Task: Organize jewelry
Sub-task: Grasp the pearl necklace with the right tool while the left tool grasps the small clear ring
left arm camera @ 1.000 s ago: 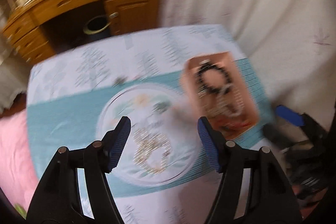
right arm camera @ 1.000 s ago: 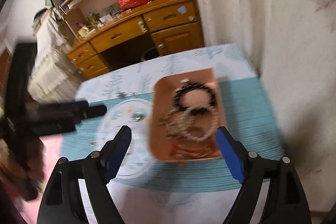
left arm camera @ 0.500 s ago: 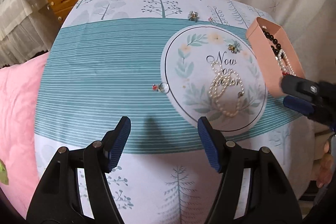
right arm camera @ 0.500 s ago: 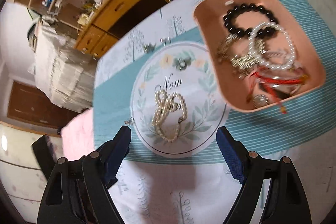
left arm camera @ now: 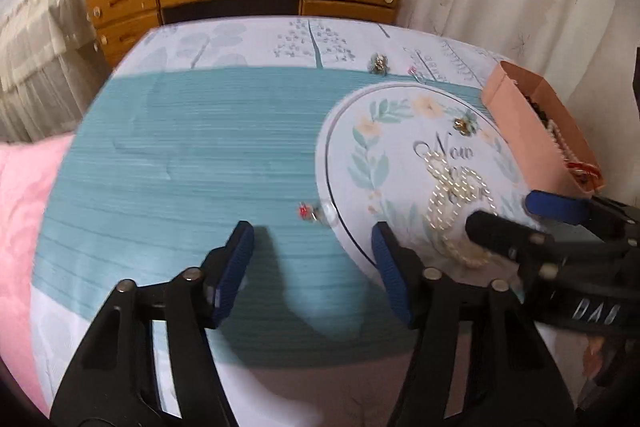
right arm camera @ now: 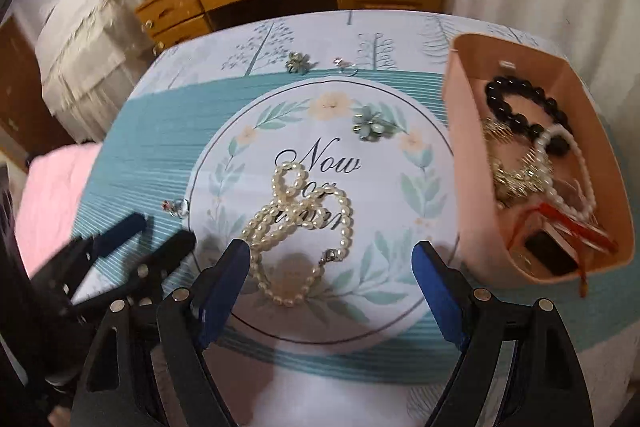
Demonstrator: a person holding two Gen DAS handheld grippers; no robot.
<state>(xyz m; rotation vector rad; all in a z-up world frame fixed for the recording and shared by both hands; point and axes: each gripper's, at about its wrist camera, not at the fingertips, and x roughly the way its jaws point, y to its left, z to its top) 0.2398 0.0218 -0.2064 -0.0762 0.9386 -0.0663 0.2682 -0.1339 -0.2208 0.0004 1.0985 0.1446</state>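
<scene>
Pearls of a necklace [right arm camera: 298, 227] lie in a loose heap on the round printed panel of the teal tablecloth [right arm camera: 160, 131], just ahead of the right gripper [right arm camera: 332, 267], whose jaws gape wide and empty. Beside it, the left gripper [left arm camera: 312, 247] has just been closing partway with nothing between its blue pads, near a small red-stoned ring [left arm camera: 314, 211]. A pink tray [right arm camera: 468, 163] at the panel's right edge holds a black bead bracelet [right arm camera: 520, 111] and other jewelry.

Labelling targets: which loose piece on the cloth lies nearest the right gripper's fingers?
The pearl necklace, heaped on the printed circle just ahead of the right gripper; the flower brooches and small ring lie farther off.
</scene>
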